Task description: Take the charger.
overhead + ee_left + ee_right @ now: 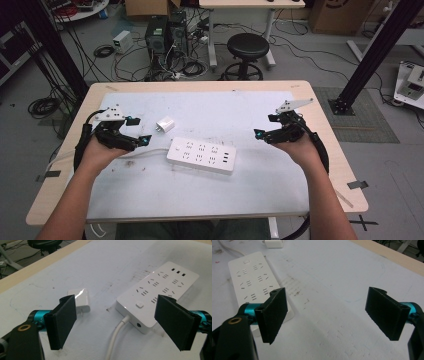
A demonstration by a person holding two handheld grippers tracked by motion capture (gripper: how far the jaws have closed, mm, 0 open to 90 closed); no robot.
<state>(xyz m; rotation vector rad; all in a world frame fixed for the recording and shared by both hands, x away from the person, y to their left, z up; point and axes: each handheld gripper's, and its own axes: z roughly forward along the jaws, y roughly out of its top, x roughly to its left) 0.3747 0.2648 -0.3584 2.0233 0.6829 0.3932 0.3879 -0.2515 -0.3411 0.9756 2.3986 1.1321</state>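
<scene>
White power strip (201,155) | between left gripper (139,131), right gripper (264,127) | untouched

The high view looks forward and down from above the person's side, taking in the whole worktop (200,200) and the floor beyond. The left gripper view sits low and close behind the left tool (117,320), facing the power strip (160,287) and charger (81,298). The right gripper view rides as low behind the right tool (327,315). All three share the power strip.
</scene>
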